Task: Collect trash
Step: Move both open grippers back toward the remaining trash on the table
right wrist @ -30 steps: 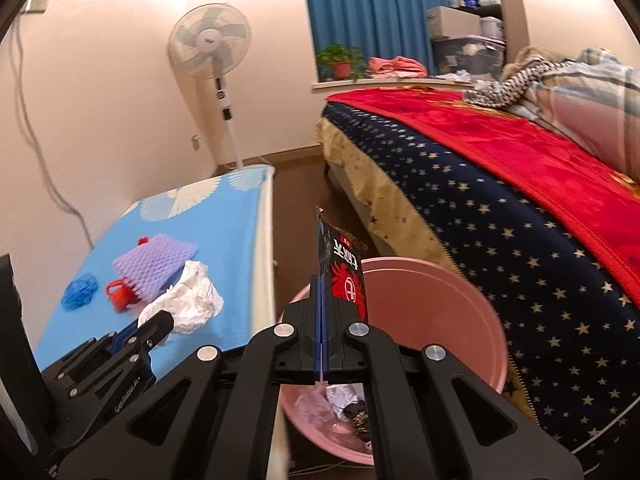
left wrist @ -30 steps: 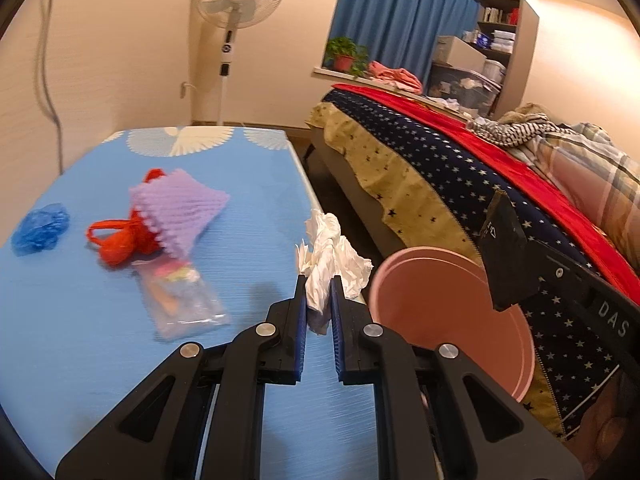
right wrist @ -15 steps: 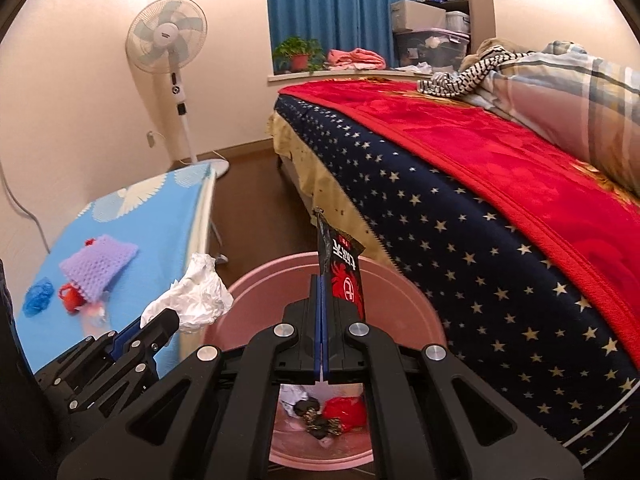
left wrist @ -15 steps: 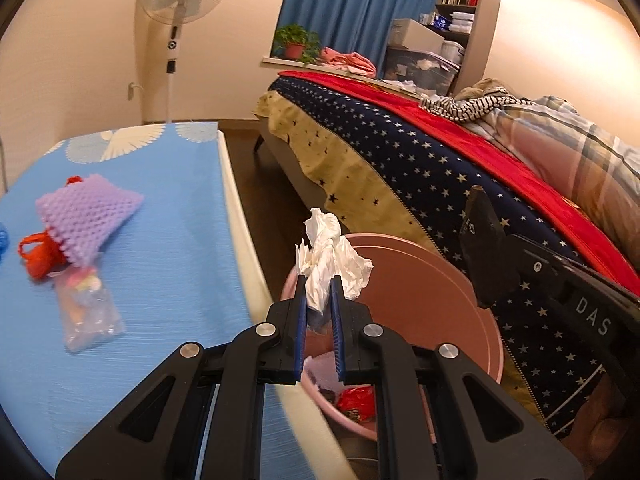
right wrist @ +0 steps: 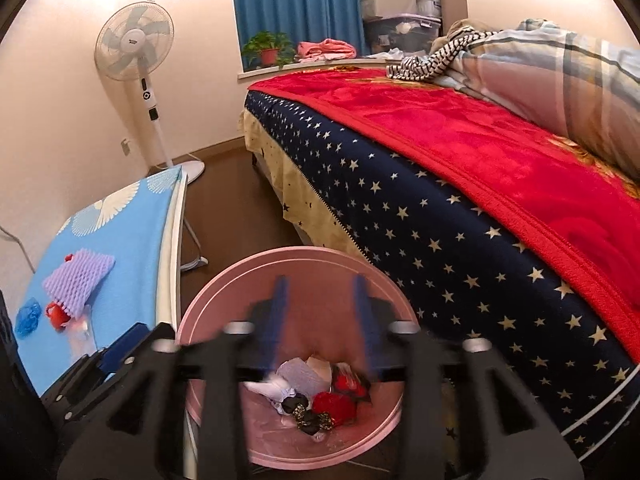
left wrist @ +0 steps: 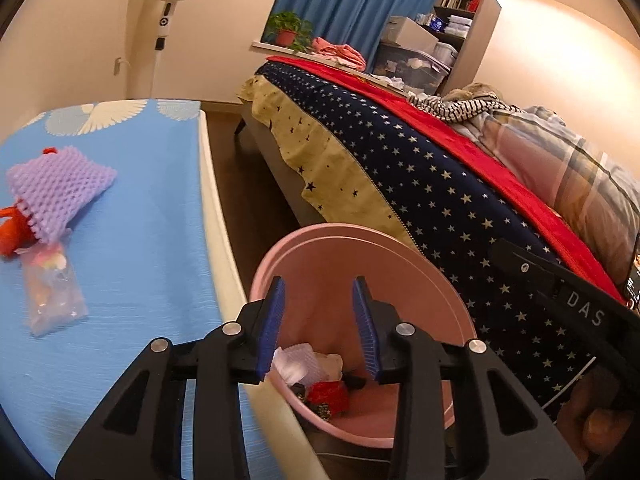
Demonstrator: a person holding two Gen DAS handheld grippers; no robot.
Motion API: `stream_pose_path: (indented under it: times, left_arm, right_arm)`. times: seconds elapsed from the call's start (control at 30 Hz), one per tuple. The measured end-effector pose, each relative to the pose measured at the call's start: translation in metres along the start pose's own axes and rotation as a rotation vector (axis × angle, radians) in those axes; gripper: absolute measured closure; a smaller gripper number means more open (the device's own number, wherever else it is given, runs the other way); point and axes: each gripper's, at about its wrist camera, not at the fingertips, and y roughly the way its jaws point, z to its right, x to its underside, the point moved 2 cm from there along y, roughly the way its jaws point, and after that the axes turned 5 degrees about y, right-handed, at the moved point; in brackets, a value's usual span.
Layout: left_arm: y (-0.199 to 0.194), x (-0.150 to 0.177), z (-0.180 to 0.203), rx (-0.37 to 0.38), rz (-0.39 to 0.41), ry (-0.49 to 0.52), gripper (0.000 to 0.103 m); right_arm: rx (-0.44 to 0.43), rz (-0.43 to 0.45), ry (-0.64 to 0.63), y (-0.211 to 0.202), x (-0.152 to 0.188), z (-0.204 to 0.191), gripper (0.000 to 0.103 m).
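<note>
Bed (right wrist: 460,184) with star-patterned navy cover flanks the round pink plastic bin (left wrist: 424,268), where we find crumpled white tissue (left wrist: 296,362) lying among wrappers. Left gripper (left wrist: 318,320) and right gripper (right wrist: 320,320) have just been opening, both empty above it.

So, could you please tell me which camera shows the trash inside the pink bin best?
The right wrist view: it looks almost straight down into the pink bin, showing the whole trash pile. The left wrist view is sharper but catches only part of the pile.
</note>
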Motion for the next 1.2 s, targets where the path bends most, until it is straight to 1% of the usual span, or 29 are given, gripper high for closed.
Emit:
stream_pose_path:
  times: [0.23,0.33,0.5,0.63,0.67,0.9,1.07,1.2]
  left_arm:
    - [-0.018,-0.002,-0.012,-0.039,0.021,-0.004,0.068]
    - [-0.029,-0.004,-0.020,-0.059,0.035,-0.006,0.067]
    - [-0.051,-0.004,-0.042,-0.104,0.059,-0.027,0.067]
    - [-0.066,-0.003,-0.062,-0.143,0.074,-0.055,0.067]
    - [-0.070,-0.002,-0.069,-0.156,0.077,-0.065,0.067]
    - [-0.087,0.002,-0.103,-0.241,0.089,-0.107,0.067]
    - [-0.099,0.005,-0.129,-0.346,0.108,-0.144,0.067]
    - [-0.111,0.010,-0.154,-0.445,0.127,-0.204,0.068]
  right_arm:
    - [-0.032,0.025,-0.008,-0.010,-0.001,-0.006,0.054]
    - [-0.051,0.058,-0.024,-0.019,0.000,-0.014,0.051]
    - [-0.094,0.103,-0.027,-0.031,0.003,-0.028,0.051]
    - [-0.127,0.078,-0.026,-0.030,0.008,-0.042,0.051]
    - [-0.152,0.064,-0.028,-0.030,0.010,-0.049,0.051]
    - [-0.249,0.024,-0.106,-0.026,0.025,-0.098,0.051]
    - [-0.318,-0.031,-0.111,-0.013,0.039,-0.128,0.051]
    - [-0.375,-0.062,-0.142,-0.003,0.050,-0.152,0.051]
